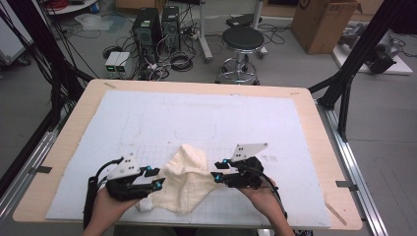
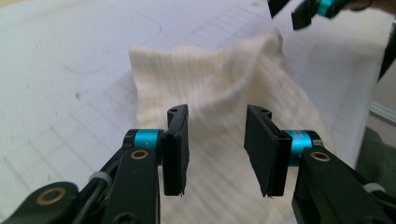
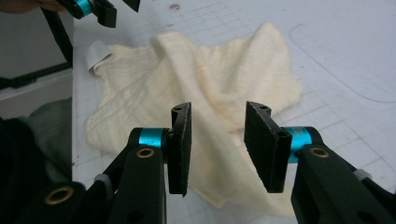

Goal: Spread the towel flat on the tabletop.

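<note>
- The left gripper (image 1: 155, 178) has its jaws spread apart with nothing between them, poised just beside the left edge of the cream cloth (image 1: 189, 179); in the left gripper view the cloth lies straight ahead of the gap.
- The right gripper (image 1: 219, 170) is likewise released, jaws parted and empty, just beside the cloth's right edge.
- The cloth lies crumpled near the front of the surface (image 1: 275, 123), between the two grippers, with a raised ridge running toward its far end.
- Judged from this pose, the step in hand is taking hold of the cloth on both sides. To do it well, each gripper should come low, slide one jaw under a single edge layer and pinch near a corner, not the bunched middle.
- A small white tag (image 3: 96, 53) sticks out at one corner of the cloth; no writing on it can be read.
- The white mat carries a faint grid and outlines, without legible text.
</note>
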